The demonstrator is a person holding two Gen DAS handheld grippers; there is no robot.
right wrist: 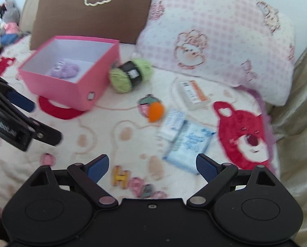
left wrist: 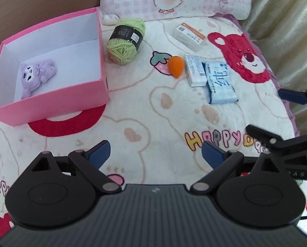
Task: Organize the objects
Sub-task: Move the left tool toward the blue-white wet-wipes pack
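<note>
Pink box (left wrist: pixel 50 94): one, holding one purple plush (left wrist: pixel 37 75)
Loose items: one yarn ball (left wrist: pixel 125 41), one orange sponge (left wrist: pixel 175 65), three packets
Left gripper (left wrist: pixel 155 154): released
Right gripper (right wrist: pixel 152 164): released

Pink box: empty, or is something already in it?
Not empty. The pink box is open-topped and a purple plush toy lies on its white floor; the rest of the floor is bare.

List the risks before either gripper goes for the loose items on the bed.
The orange sponge lies against the white packet, which overlaps the blue tissue pack; grabbing one may drag another. The green yarn sits close beside the pink box, so open jaws could knock the wall.
</note>
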